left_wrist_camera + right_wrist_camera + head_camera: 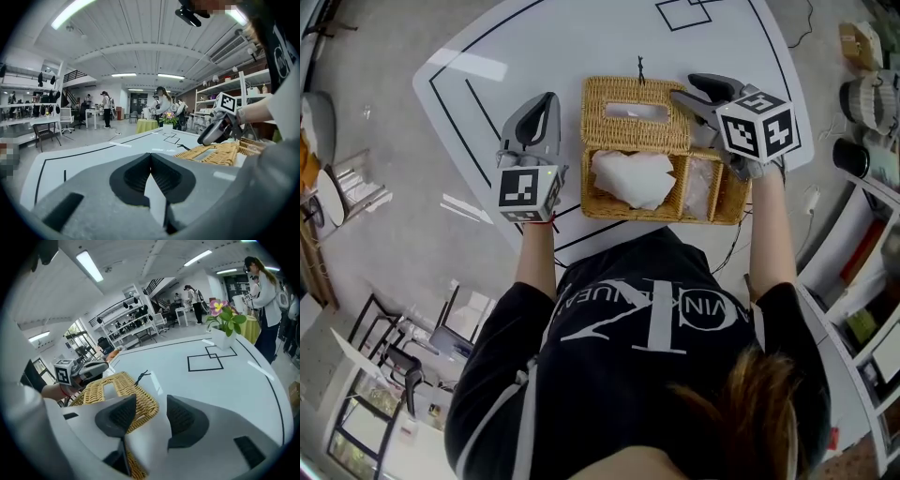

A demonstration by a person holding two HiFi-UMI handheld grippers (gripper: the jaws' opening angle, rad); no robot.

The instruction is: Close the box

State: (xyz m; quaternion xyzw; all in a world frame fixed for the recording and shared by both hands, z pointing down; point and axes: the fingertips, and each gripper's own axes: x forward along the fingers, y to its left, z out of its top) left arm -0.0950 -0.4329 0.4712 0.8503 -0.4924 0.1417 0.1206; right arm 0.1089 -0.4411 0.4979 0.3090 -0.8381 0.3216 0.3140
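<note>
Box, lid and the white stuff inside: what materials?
The box looks like woven wicker or rattan, tan and matt; braided strands show along its rim. The lid has the same weave, with a slot in it. The white stuff is crumpled and soft-looking, probably tissue paper, possibly thin plastic.

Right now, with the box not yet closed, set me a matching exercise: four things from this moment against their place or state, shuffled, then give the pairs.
Things:
1. wicker lid
2. white bundle
3. left gripper
4. right gripper

Place or state:
A. jaws apart, at the lid's corner
B. inside the wicker box
C. jaws together, nothing held, beside the box
D. folded back, open

Pairs: 1-D; 2-B; 3-C; 4-A
</note>
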